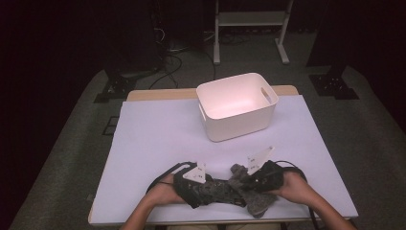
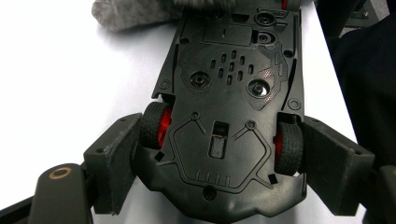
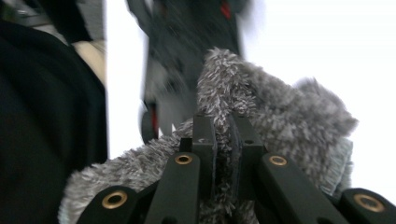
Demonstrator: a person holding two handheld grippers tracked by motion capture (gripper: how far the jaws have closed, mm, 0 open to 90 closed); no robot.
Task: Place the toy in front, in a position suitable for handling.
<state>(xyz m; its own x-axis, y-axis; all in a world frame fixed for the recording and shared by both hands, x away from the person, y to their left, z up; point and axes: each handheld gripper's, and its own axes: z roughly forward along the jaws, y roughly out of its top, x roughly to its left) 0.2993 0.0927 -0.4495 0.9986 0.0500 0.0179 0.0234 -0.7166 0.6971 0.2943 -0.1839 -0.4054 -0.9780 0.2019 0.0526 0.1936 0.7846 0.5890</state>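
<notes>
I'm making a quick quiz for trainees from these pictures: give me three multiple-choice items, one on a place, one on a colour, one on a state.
1. Where does the white bin stand?
A. At the table's far side, beyond both hands
B. Under the table
C. In the person's lap

2. What colour are the toy car's wheel hubs?
A. Yellow
B. Red
C. Blue

3. What is the right gripper doing?
A. Hanging wide open
B. Clamped on the bin's rim
C. Shut on the grey fluffy cloth

Key: 1 A, the high view shows it past the grippers; 2 B, red shows inside the tyres; 3 C, cloth is pinched between its fingers.
</notes>
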